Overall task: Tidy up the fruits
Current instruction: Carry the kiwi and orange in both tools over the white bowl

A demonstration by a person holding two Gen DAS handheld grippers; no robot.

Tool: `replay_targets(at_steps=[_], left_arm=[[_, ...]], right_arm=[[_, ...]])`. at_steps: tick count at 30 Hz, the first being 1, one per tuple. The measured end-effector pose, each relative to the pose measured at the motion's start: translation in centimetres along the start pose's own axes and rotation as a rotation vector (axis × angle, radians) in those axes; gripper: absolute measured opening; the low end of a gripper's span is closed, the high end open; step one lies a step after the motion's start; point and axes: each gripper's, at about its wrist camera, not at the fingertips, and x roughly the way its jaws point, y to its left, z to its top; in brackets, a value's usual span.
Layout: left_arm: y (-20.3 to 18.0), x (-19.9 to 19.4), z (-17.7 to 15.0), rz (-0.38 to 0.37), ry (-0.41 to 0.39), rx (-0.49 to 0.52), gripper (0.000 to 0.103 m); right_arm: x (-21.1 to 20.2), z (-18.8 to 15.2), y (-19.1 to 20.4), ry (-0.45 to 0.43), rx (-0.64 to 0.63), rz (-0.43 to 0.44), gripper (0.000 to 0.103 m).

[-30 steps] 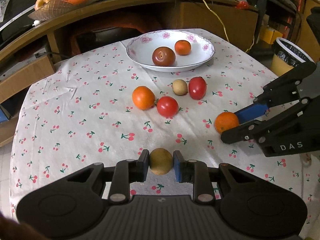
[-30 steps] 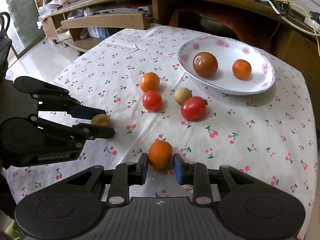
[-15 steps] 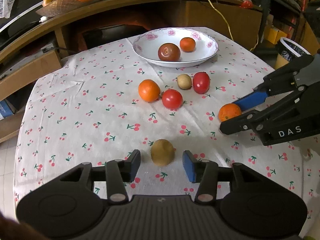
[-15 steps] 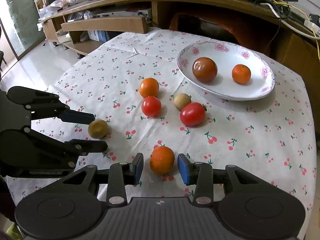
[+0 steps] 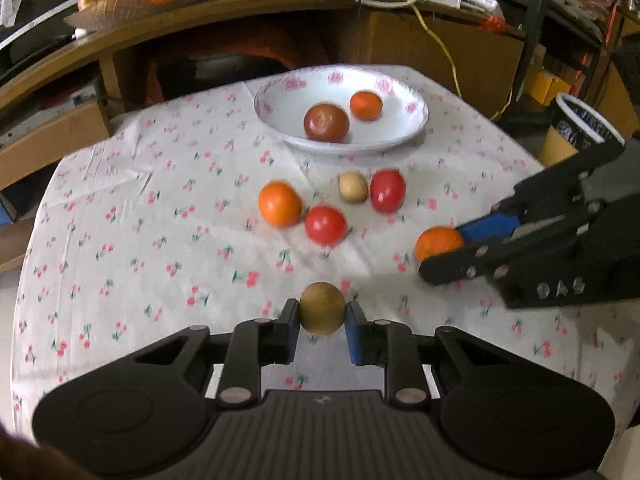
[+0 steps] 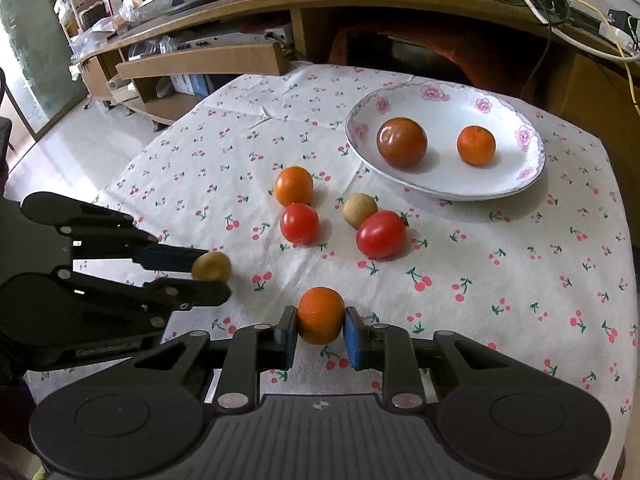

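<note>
On your tabletop (image 6: 520,280), the plate (image 6: 516,184) lies at the far side with 2 fruits (image 6: 402,142) in it. Before the plate, 4 loose fruits (image 6: 300,223) cluster mid-cloth. Nearest you, the left tool (image 5: 322,322) lies left of the right tool (image 6: 320,330), 1 fruit between each tool's jaws.

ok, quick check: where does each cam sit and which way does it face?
Left wrist: on the left claw, looking forward and down along its fingers over the cherry-print tablecloth to the white floral bowl; own claw is shut on a round brown-yellow fruit, right claw at right.
Right wrist: on the right claw, same heading; shut on a small orange, left claw at left.
Shared: bowl, cloth, loose fruit, both claws.
</note>
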Motion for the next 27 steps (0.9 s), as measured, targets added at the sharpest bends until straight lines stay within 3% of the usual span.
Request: replay_targets(at_steps=[13,27], left_arm=[[-1.0,0.8,4.3,-0.015,-0.063,-0.003,0.030],[-1.0,4.1,9.7,0.026,-0.115,-0.012,0.030]], right_arm=[[-1.0,2.4,-1.7,-0.074,0.056,-0.013,0.024],[-0.3,6.1,-5.6,-0.152,0.149,-0.084,0.025]])
